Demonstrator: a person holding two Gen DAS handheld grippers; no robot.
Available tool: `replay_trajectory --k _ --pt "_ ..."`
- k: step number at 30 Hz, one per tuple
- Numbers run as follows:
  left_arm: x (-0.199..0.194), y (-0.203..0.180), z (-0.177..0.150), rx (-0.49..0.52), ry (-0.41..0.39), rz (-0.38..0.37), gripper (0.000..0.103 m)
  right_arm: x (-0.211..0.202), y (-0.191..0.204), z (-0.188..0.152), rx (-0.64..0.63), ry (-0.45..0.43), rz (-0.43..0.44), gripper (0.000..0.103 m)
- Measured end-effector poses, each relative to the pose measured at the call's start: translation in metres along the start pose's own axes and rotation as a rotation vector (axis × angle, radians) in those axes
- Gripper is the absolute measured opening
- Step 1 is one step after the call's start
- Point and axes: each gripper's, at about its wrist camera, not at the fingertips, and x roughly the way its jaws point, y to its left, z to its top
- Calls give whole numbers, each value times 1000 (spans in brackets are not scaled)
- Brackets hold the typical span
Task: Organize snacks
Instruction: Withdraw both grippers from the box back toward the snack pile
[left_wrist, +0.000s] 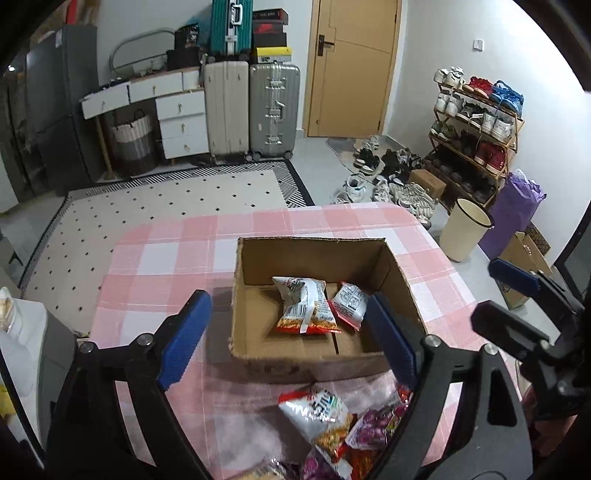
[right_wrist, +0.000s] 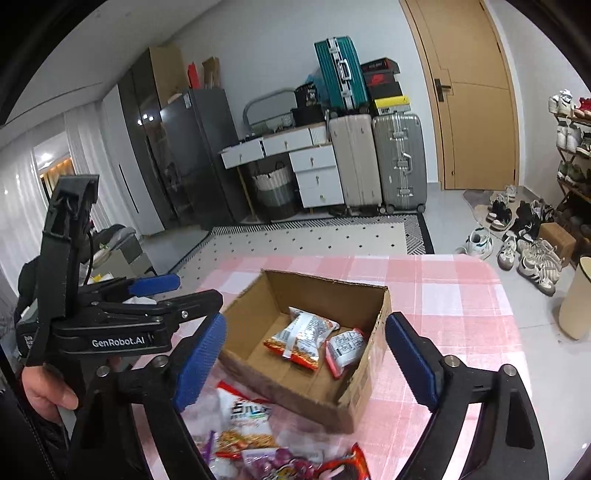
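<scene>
Room's pretty packed: dark fridge (right_wrist: 192, 147) far left, white drawer desk (left_wrist: 173, 110), then suitcases (left_wrist: 251, 110), wooden door (left_wrist: 351, 66) and shoe rack (left_wrist: 476, 129) on the right. Pink plaid tablecloth (left_wrist: 166, 266) covers the table. Left gripper (left_wrist: 291, 339) and right gripper (right_wrist: 306, 362) both hang spread wide, holding nothing. Cardboard box (left_wrist: 314, 254) sits mid-table with two snack packets (left_wrist: 306, 306) inside; loose snack pile (right_wrist: 258, 435) lies just in front.

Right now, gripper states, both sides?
Left gripper: open, holding nothing, above the cardboard box.
Right gripper: open, holding nothing, above the loose snack packets.
</scene>
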Motion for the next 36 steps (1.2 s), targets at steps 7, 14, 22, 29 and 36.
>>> replay_trajectory --k 7,14,22,29,36 --pt "-62 -3 -22 5 -66 43 102 -46 23 -11 -31 -37 -1 97" --pt "-125 0 -41 3 -120 70 102 -86 44 -26 -43 -69 -3 100" --pt "-180 -9 -74 14 -147 70 102 -126 70 -45 -71 -95 -11 102" --pt "-211 -10 -103 -15 -154 59 102 -150 81 -64 -80 -92 -40 102" --pt "-227 7 -135 -106 -154 48 102 -169 85 -92 -81 -76 -57 102"
